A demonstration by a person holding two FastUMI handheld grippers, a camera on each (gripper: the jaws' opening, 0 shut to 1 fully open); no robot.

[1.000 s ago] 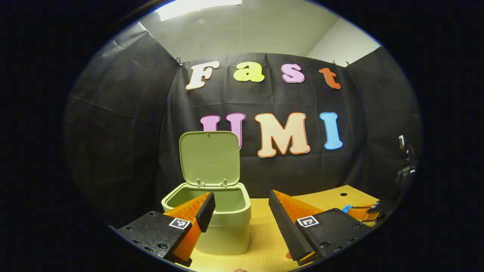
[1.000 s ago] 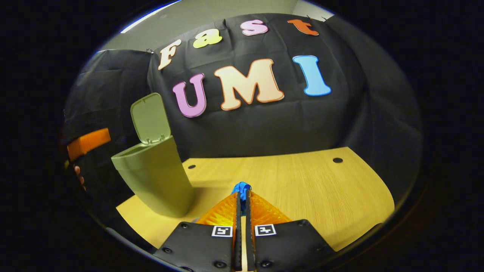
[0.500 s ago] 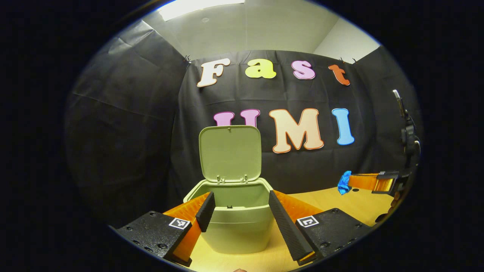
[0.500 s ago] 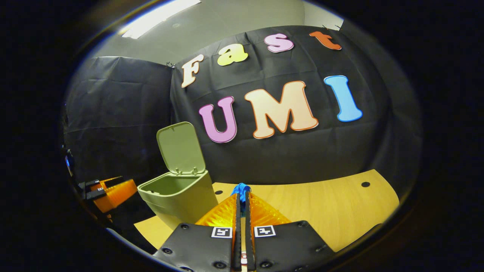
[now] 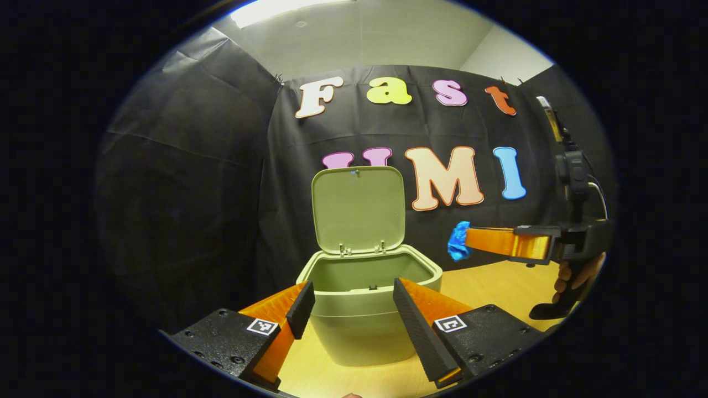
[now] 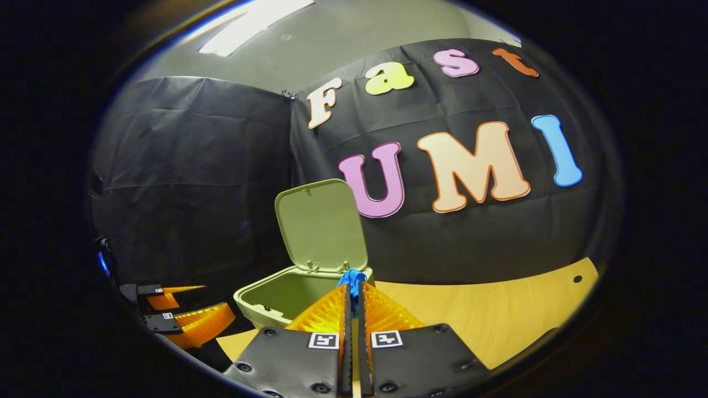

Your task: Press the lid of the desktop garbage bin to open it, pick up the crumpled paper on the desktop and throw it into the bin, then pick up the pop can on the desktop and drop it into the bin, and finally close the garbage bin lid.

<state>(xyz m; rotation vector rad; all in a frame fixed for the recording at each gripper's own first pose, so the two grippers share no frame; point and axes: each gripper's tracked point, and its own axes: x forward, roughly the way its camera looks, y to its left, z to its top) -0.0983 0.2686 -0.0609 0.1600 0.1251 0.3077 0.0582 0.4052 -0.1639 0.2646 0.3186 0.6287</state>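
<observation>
the crumpled paper [image 6: 352, 276], a small blue wad, is pinched at the tips of the right claw [image 6: 352, 287], whose fingers are pressed together on it; in the left gripper view the same wad [image 5: 458, 241] hangs in the air just to the side of the bin's opening, not yet over it. the garbage bin [image 5: 369, 309] stands on the table [image 5: 498, 276] with its lid [image 5: 358, 209] tipped up and back, so the mouth is free for a drop from above. holding the paper only by the tips looks chosen so it will fall cleanly once the fingers part. the left claw [image 5: 354, 307] sits low in front of the bin, fingers apart and holding nothing, likely waiting out of the way. judged from this, the paper step is midway, and the can and lid steps remain.
</observation>
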